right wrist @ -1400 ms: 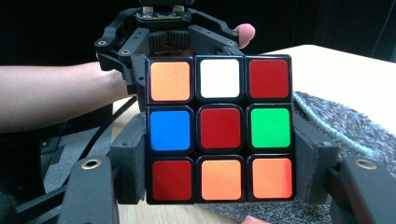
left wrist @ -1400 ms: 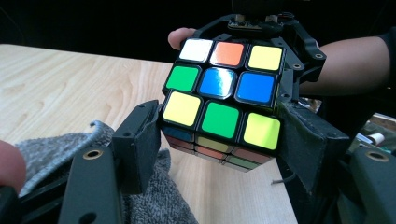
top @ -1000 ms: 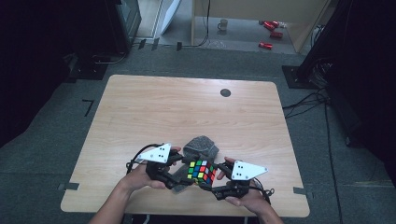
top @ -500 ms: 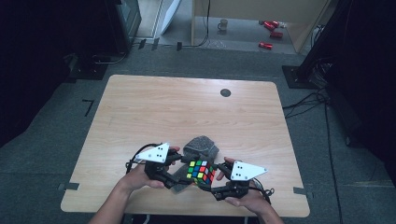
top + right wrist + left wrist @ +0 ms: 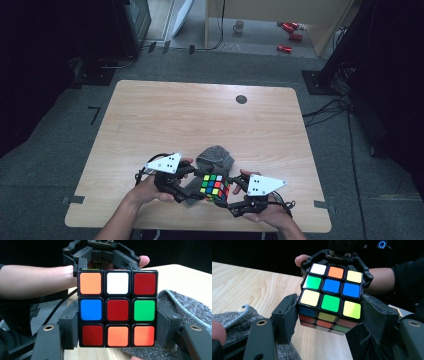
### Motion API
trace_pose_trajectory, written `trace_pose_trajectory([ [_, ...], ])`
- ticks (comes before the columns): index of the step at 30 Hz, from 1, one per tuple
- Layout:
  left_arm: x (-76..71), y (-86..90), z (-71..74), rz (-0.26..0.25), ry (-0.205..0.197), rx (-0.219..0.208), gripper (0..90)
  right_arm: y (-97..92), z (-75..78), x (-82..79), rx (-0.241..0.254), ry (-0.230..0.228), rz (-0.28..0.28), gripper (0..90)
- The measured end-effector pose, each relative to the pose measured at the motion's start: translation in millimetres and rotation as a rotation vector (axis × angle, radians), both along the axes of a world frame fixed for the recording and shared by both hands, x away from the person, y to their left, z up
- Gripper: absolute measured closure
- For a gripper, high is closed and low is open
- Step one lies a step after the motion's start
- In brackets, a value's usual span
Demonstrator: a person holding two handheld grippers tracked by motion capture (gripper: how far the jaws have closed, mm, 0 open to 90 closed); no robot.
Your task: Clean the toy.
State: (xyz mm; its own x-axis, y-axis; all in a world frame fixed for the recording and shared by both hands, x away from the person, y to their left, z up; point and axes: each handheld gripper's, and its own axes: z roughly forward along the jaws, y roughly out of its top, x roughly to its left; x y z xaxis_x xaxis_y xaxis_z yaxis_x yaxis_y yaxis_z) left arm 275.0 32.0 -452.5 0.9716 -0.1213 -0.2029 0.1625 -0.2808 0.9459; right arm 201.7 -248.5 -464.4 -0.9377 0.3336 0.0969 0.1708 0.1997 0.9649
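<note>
A scrambled Rubik's cube (image 5: 215, 187) with black edges and glossy white, orange, yellow, green, blue and red stickers is held above the desk's (image 5: 200, 120) near edge. The left gripper (image 5: 186, 181) and right gripper (image 5: 235, 192) both clamp it from opposite sides. A grey knitted cloth (image 5: 216, 157) lies just behind.

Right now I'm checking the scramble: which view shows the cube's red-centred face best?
The right gripper view: the cube faces it squarely, all nine stickers sharp. The left gripper view shows the cube from its blue-centred side. The high view shows the cube small, between both grippers.
</note>
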Motion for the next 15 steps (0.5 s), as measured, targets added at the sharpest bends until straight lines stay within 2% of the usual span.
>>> trace_pose_trajectory([
  [4, -2.8, -1.9, 0.8, 0.025, -0.035, 0.005, 32.4, -0.4, -0.3, 0.4, -0.011, 0.0, -0.01, 34.3],
  [7, -5.7, -4.4, 0.9, 0.021, -0.054, 0.007, 31.5, 2.0, -1.3, 0.2, -0.023, 0.002, -0.006, 34.3],
  [10, -9.3, -7.7, -0.4, 0.015, -0.083, 0.028, 31.3, 3.8, -1.3, -0.2, -0.03, 0.004, 0.003, 34.3],
  [15, -8.4, -5.2, 0.8, -0.002, -0.081, 0.008, 34.1, 2.4, -0.6, 0.2, -0.015, 0.022, 0.019, 34.2],
])
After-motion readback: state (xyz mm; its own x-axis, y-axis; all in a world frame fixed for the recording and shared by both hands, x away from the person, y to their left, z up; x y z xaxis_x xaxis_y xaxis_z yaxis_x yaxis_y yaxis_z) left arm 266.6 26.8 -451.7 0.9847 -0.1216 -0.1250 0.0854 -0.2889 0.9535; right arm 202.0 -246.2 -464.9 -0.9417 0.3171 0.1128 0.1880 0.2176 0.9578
